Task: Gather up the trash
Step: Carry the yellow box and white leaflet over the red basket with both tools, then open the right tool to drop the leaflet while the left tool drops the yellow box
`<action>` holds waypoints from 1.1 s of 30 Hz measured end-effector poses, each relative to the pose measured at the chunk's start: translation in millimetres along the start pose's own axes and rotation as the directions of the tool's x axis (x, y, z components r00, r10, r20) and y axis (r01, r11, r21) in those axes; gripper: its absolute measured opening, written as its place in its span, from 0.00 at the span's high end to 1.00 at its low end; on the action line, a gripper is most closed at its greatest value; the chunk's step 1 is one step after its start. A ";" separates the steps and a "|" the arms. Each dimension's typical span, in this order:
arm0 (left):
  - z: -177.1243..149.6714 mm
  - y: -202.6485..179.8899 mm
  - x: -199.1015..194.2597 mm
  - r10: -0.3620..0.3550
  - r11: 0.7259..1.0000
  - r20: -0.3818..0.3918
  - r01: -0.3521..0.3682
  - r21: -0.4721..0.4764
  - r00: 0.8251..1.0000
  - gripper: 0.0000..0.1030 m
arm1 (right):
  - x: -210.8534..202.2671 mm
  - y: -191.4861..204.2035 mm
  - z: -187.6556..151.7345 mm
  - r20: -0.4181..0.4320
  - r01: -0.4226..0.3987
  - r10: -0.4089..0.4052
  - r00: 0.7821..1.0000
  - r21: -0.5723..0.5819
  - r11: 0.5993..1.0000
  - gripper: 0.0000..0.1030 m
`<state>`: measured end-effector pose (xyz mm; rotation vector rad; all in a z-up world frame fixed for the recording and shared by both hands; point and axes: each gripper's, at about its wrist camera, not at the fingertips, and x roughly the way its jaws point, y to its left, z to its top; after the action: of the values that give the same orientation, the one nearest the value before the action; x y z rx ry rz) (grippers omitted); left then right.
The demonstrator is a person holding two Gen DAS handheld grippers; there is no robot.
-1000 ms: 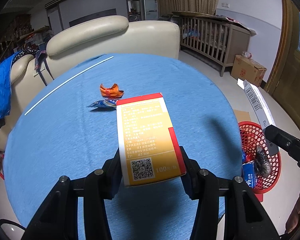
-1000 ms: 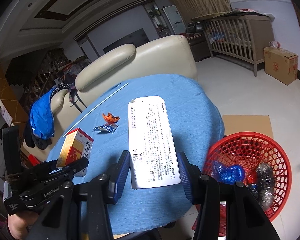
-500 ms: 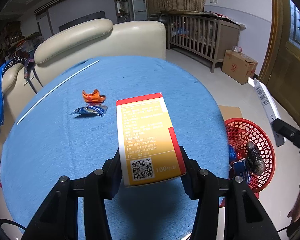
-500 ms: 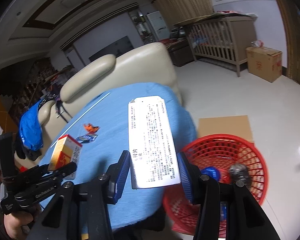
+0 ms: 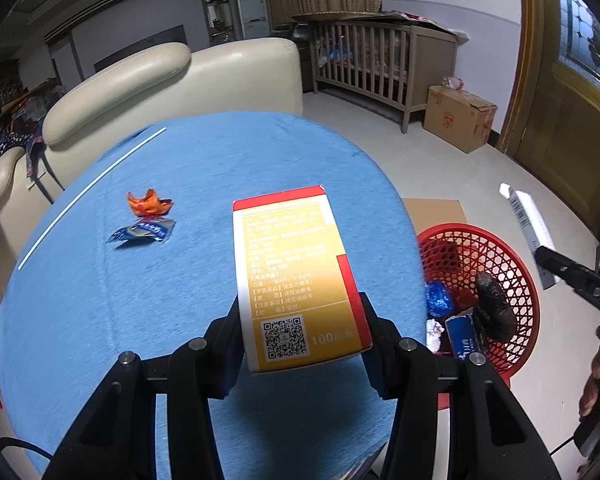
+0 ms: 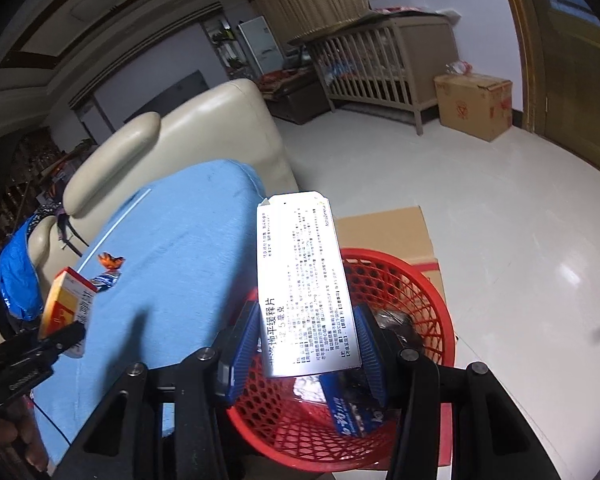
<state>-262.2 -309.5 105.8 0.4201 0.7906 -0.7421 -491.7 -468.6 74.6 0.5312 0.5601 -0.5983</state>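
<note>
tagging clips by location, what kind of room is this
Most likely a home living room: a cream sofa behind the blue-clothed table, a wooden crib by the curtains, and a red basket on the floor.

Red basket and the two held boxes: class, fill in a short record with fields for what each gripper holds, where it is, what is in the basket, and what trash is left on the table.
left gripper: shut on yellow and red box, above the blue table
right gripper: shut on white box, above the red basket
basket position: on the floor beside the table
basket contents: blue wrapper, dark crumpled item, blue carton
left on table: orange wrapper, blue and silver wrapper, thin white stick
</note>
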 end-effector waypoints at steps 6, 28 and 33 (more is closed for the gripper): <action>6.5 -21.3 1.6 -0.022 0.999 0.002 0.022 0.034 1.000 0.49 | 13.8 -7.4 -1.2 -0.023 0.022 -0.022 1.000 -0.001 1.000 0.51; 23.2 -80.7 8.5 -0.073 0.989 -0.003 0.073 0.128 0.997 0.49 | 48.9 -36.0 -10.4 -0.122 0.065 -0.064 0.991 0.001 0.998 0.49; 25.1 -87.3 12.9 -0.076 0.988 -0.014 0.078 0.135 0.997 0.49 | 53.0 -40.6 -9.8 -0.136 0.087 -0.086 0.987 -0.001 0.996 0.38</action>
<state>-308.0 -389.0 106.0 0.5179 0.7703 -0.8700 -484.5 -510.8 22.5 0.5568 0.7143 -0.6491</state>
